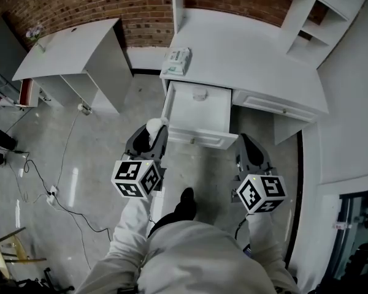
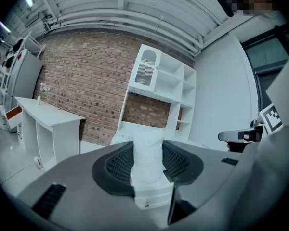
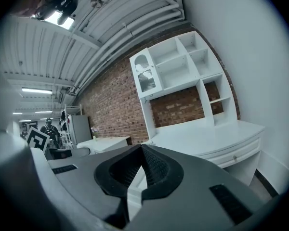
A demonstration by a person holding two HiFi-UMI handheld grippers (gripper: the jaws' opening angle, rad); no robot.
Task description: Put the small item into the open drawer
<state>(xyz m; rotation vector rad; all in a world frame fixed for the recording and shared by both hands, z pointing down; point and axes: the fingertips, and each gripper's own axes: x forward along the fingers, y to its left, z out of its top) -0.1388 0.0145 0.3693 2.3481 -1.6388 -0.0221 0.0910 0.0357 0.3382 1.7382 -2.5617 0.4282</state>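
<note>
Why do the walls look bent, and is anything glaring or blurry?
Head view: wide lens bows the desk edges; pale glare streaks on the floor. Left gripper view: black rounded corners, the close white item looks soft. Right gripper view: bright lamp glare, shelves curved.

Head camera looks steeply down on desk (image 1: 245, 48) and open drawer (image 1: 199, 138); both gripper views face that desk, level, nearby.
</note>
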